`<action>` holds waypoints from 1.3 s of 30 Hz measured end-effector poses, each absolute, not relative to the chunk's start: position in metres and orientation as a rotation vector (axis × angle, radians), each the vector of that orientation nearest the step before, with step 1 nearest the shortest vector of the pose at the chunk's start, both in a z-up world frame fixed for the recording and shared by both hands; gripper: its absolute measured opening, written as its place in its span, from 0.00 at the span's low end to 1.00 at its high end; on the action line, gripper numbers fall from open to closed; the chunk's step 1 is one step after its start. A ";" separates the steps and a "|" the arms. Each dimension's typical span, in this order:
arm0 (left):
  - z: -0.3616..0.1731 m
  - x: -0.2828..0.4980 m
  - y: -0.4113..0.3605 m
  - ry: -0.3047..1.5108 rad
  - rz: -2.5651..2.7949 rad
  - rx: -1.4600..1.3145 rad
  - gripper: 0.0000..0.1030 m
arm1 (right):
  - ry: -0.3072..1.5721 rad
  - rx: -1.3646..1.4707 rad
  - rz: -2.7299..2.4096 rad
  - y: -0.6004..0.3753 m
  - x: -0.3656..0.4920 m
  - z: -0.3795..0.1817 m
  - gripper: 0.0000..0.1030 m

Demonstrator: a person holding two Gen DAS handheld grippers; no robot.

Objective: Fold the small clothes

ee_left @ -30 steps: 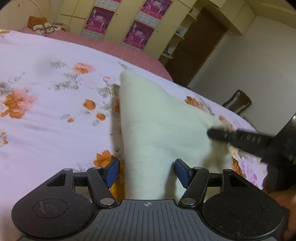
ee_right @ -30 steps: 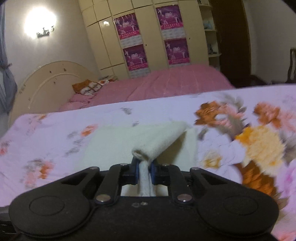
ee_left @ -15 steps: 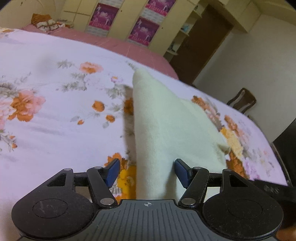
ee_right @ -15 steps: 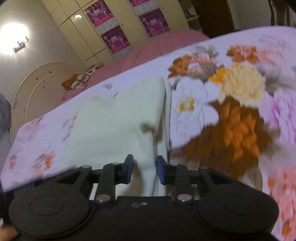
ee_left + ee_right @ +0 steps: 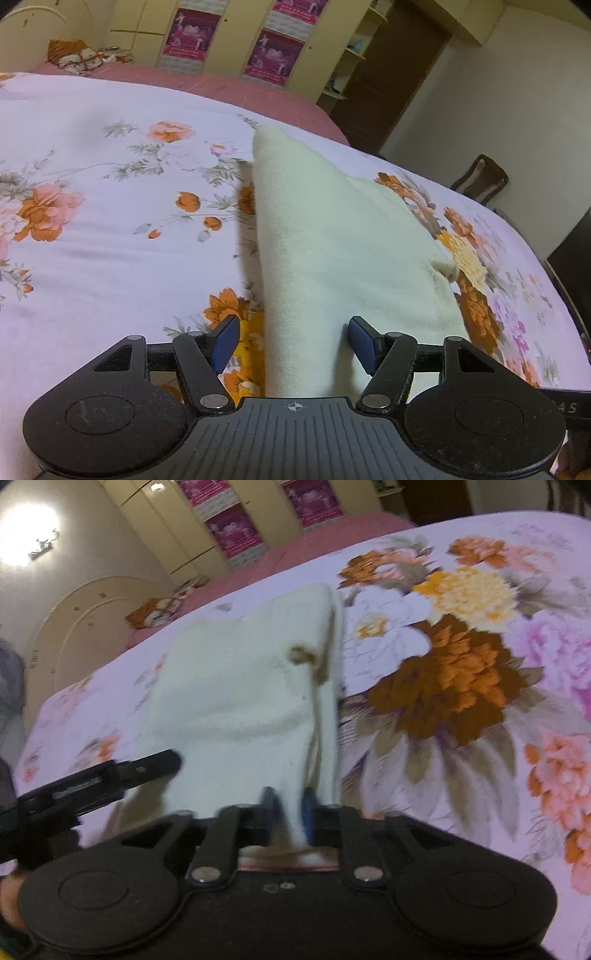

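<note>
Left wrist view: your left gripper (image 5: 293, 341) spread wide, blue pads (image 5: 223, 338) either side of cloth (image 5: 332, 236), neither pad touching it. Cloth cream, folded, lies on floral sheet (image 5: 92, 206); one edge raised as ridge running away from gripper.

Right wrist view: your right gripper (image 5: 290, 816) clamped on cloth (image 5: 236, 686) near edge, fabric pinched between pads. Left gripper finger (image 5: 99, 779) pokes in at cloth's left side. Sheet (image 5: 461, 664) lies right of cloth. View blurred.

A bed (image 5: 110, 236) under a flowered sheet carries the cream garment (image 5: 332, 236), folded flat; beyond the garment, a patterned pillow (image 5: 79, 57).
</note>
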State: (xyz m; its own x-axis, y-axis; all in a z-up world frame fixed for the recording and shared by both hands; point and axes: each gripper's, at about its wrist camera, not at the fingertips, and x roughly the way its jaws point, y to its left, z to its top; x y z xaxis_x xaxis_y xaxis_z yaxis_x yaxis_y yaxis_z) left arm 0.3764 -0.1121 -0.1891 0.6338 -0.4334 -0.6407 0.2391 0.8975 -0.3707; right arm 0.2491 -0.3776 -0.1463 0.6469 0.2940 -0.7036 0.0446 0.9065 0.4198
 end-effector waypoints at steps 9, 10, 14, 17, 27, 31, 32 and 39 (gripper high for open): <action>-0.186 0.377 -0.113 0.810 -0.409 -0.284 0.62 | 0.862 0.257 0.095 -0.374 0.235 -0.142 0.06; -0.183 0.380 -0.111 0.805 -0.402 -0.307 0.62 | 0.842 0.277 0.096 -0.376 0.237 -0.138 0.09; -0.171 0.404 -0.108 0.774 -0.376 -0.324 0.62 | 0.756 0.387 0.097 -0.396 0.256 -0.120 0.34; -0.169 0.427 -0.109 0.770 -0.351 -0.346 0.62 | 0.713 0.423 0.089 -0.404 0.284 -0.111 0.34; -0.177 0.496 -0.118 0.769 -0.299 -0.373 0.62 | 0.726 0.453 0.017 -0.410 0.387 -0.127 0.48; -0.188 0.516 -0.121 0.794 -0.292 -0.401 0.62 | 0.760 0.491 0.052 -0.410 0.418 -0.141 0.41; -0.190 0.520 -0.120 0.795 -0.291 -0.411 0.62 | 0.758 0.475 0.062 -0.407 0.420 -0.143 0.28; -0.197 0.526 -0.127 0.767 -0.294 -0.389 0.66 | 0.687 0.239 -0.053 -0.397 0.405 -0.152 0.08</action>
